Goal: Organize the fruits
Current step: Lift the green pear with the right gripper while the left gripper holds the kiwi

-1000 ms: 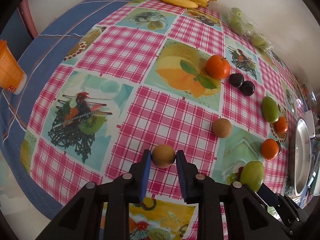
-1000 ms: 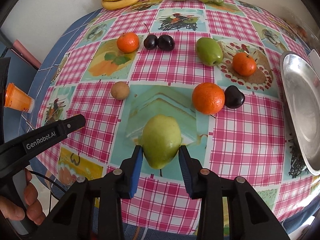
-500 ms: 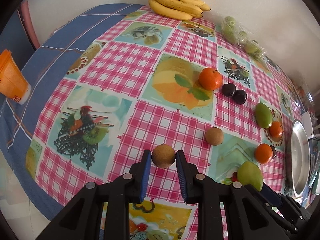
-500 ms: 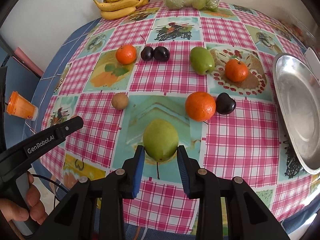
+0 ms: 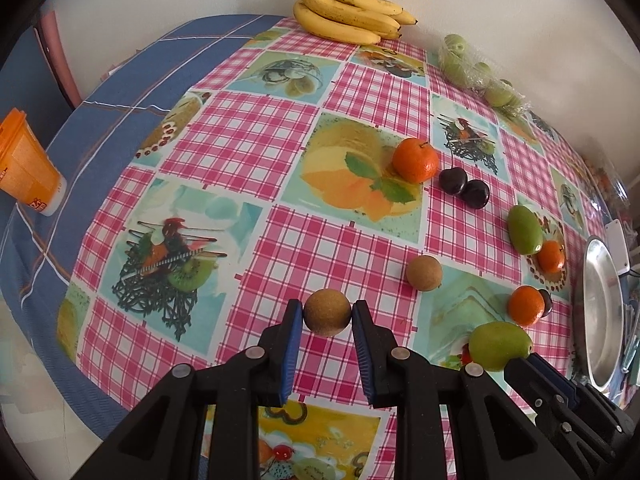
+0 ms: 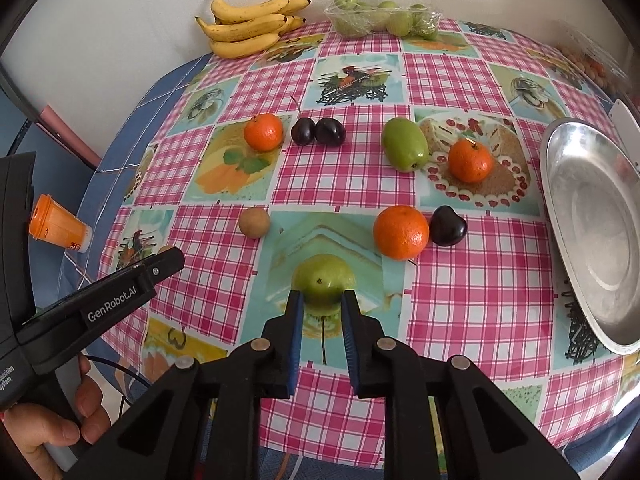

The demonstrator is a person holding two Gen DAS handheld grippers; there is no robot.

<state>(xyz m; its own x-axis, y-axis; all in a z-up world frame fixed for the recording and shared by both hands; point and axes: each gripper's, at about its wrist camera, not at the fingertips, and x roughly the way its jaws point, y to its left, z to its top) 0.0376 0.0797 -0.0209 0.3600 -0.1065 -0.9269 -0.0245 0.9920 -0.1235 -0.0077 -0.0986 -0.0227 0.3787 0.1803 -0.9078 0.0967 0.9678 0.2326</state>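
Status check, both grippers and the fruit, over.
Left gripper shut on brown round fruit. Right gripper shut on green pear. Metal tray empty; oranges and plums loose on the cloth between.

Bright, even daylight; sharp focus; fisheye-bowed edges.

table point(image 6: 472, 304): checked cloth | bananas point(image 6: 248, 26) | oranges point(image 6: 401, 232) | metal tray point(image 6: 592, 232) | cup point(image 6: 56, 232)

Black grippers point(image 5: 327, 354), blue jaws, silver screws, "GenRobot.AI" lettering
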